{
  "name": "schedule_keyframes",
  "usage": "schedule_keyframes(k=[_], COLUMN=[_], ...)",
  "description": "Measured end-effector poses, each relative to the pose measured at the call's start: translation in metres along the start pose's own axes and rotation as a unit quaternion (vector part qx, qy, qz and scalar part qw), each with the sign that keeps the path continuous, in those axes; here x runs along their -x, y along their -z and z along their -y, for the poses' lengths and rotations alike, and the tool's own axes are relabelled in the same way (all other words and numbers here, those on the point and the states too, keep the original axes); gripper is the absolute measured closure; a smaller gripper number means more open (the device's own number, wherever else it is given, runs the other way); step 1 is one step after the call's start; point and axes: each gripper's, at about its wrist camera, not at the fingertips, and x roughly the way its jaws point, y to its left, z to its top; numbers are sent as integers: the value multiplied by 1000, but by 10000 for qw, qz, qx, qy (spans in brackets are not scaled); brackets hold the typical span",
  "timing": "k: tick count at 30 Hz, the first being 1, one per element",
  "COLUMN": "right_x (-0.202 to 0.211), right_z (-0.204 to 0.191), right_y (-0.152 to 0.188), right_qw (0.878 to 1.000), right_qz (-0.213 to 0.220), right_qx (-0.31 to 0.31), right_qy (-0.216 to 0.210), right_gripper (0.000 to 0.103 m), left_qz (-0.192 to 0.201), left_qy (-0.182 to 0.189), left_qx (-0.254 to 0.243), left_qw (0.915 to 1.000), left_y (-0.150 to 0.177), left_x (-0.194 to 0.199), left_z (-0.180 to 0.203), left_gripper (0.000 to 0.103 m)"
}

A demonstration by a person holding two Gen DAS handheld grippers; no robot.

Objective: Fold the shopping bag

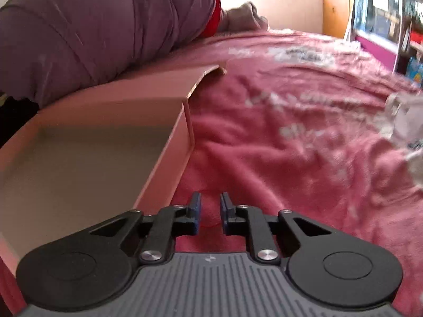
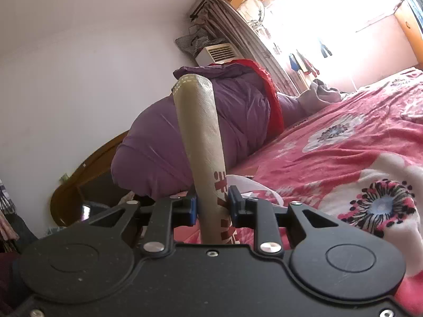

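Observation:
In the right wrist view my right gripper (image 2: 212,203) is shut on a beige shopping bag (image 2: 201,129) rolled or folded into a narrow upright strip, with stitched top edge and red printed characters near the fingers. It stands up from the jaws above the pink bed. In the left wrist view my left gripper (image 1: 210,212) is open and empty, low over the pink floral blanket (image 1: 290,121), just right of an open cardboard box (image 1: 87,153). The bag does not show in the left wrist view.
A purple quilt (image 1: 87,31) is piled behind the box, also in the right wrist view (image 2: 238,121). Crumpled clear plastic (image 1: 404,121) lies at the right. A wooden headboard (image 2: 87,169) and white wall stand left; bright window and curtains are beyond.

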Motion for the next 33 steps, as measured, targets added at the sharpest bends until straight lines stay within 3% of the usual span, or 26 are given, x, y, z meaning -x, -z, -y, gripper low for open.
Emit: schedule_keyframes(k=[4,5,6,7,8,11,15,21,28,33], right_x=[0,0,0,0,0,5,9,14,20,21], right_z=[3,3,4,4,5,8,13,14,23,22], right_y=[-1,-1,-1,-1,-1,-4,-6,-7,-10,-10], right_qw=[9999,9999,9999,9999,9999,9998,9998,9998,9994,9996], right_qz=[-20,-29,-41,-48,-50,-3,58,99,226,173], right_qx=[-57,-52,-52,-57,-63,-68,-145,-133,-278,-221], right_qy=[-82,-91,-96,-108,-121,-171,-115,-88,-22,-38], right_gripper=[79,79,79,79,79,79,79,79,79,79], left_qz=[-311,-379,-438,-495,-474,-222,-199,6,100,11], left_qy=[-12,327,947,1562,1890,1971,1863,2008,2297,2100], left_qx=[149,436,916,1391,1544,1105,1079,852,-503,-1112], left_qw=[9994,9978,9903,9766,9686,9739,9764,9759,9719,9714], left_y=[4,4,4,5,5,5,13,11,-5,1], left_x=[-13,-12,-6,0,9,41,40,45,51,41], left_z=[0,-5,-13,-22,-25,-22,-26,-11,56,90], left_gripper=[88,89,92,91,91,91,89,89,85,82])
